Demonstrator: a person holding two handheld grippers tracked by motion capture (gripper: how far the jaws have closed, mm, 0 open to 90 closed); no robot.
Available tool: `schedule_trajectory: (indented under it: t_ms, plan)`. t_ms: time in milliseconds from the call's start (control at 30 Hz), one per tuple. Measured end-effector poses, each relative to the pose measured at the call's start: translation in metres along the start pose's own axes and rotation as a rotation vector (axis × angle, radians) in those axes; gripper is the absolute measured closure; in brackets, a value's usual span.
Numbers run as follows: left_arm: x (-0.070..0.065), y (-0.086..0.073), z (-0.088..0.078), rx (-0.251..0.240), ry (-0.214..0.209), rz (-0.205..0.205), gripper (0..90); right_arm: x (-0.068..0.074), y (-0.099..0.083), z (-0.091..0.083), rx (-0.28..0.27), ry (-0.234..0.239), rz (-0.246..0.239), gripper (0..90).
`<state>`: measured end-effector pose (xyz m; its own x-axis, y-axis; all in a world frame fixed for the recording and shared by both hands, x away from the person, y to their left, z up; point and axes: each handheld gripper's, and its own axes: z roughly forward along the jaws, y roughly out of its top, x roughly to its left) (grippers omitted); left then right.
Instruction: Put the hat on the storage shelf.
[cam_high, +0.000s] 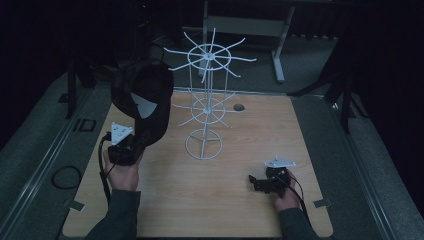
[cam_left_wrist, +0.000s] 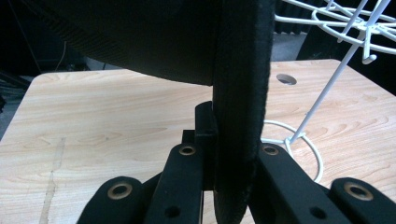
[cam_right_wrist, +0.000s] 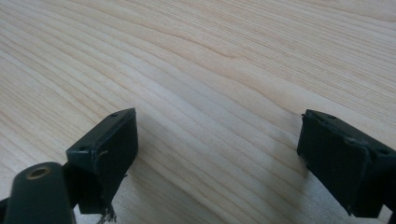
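The light wooden surface (cam_high: 225, 200) carries a white wire display stand (cam_high: 206, 102), which rises just past its centre, toward twelve o'clock. At about one o'clock from the stand's ring base, near the far edge, a small round hole (cam_high: 238, 107) sits in the surface. The left tongs (cam_high: 131, 145) are at nine o'clock from the stand's base, clamped on the edge of a black fabric cap (cam_high: 142, 97) — the cap stands above them, at ten o'clock from the base, just beside the stand's arms. The right tongs (cam_high: 256, 182) lie at four o'clock from the base, well apart from it, low over bare surface — jaws spread.
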<state>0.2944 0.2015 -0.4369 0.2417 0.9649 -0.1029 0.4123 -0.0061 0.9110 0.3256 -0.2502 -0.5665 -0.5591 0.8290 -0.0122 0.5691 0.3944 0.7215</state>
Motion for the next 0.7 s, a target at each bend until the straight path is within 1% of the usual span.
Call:
schedule_trajectory:
  t_ms: [233, 700]
  plan:
    - [-0.0009, 0.0019, -0.0018, -0.018, 0.001, 0.010, 86.8, 0.0002, 0.0000, -0.0001, 0.001, 0.000, 0.003, 12.3]
    - [-0.0056, 0.0063, -0.0069, -0.058, -0.006, 0.047, 86.7, 0.0001, 0.0000, -0.0001, 0.002, 0.000, 0.001, 12.3]
